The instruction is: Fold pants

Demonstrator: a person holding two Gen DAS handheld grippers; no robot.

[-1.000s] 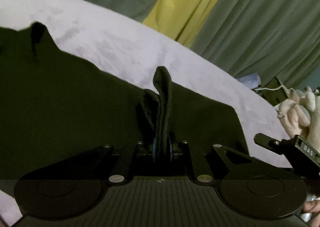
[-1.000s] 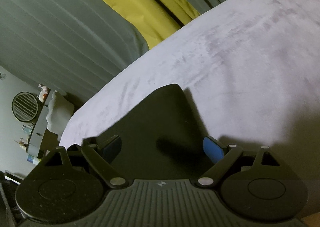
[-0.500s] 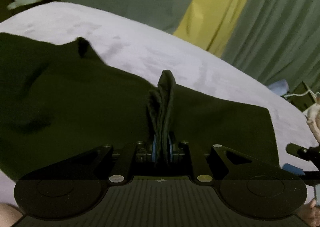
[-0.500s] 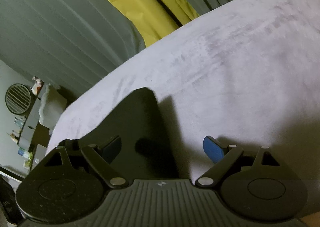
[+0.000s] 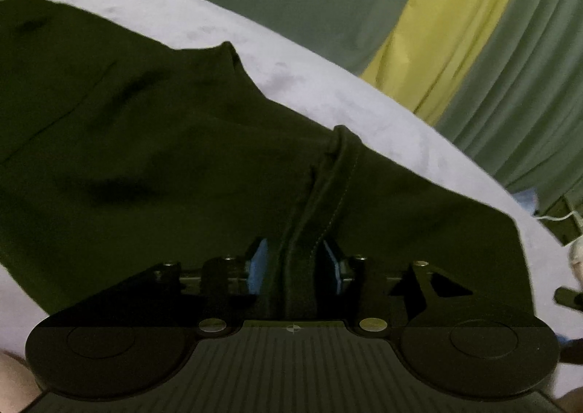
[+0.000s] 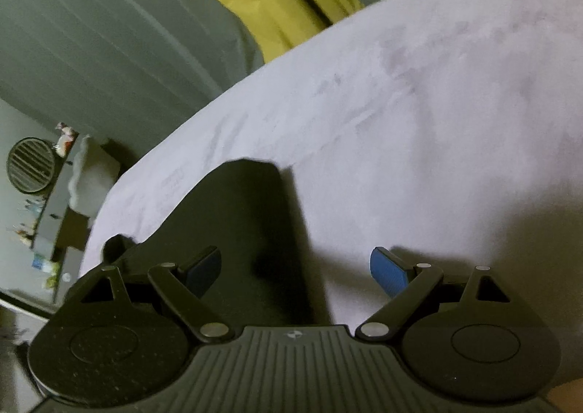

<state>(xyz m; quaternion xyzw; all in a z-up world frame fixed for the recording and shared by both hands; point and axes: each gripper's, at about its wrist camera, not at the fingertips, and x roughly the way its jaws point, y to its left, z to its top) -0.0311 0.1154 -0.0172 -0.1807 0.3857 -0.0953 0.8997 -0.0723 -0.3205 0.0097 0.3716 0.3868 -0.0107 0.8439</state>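
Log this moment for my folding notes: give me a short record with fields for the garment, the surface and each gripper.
garment: dark pants, spread flat on the bed
surface: pale lilac bedcover
left gripper: open, pads either side of a raised fold of the pants
right gripper: open wide, holding nothing, above a corner of the pants
backdrop: grey-green and yellow curtains

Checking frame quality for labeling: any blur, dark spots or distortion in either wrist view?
Left wrist: dim; pants nearly black, little fold detail, edges soft with blur; left gripper pads apart around a fabric ridge. Right wrist: right gripper sharp, shelf side smeared; hard shadow on the bed; fisheye bends its edge.
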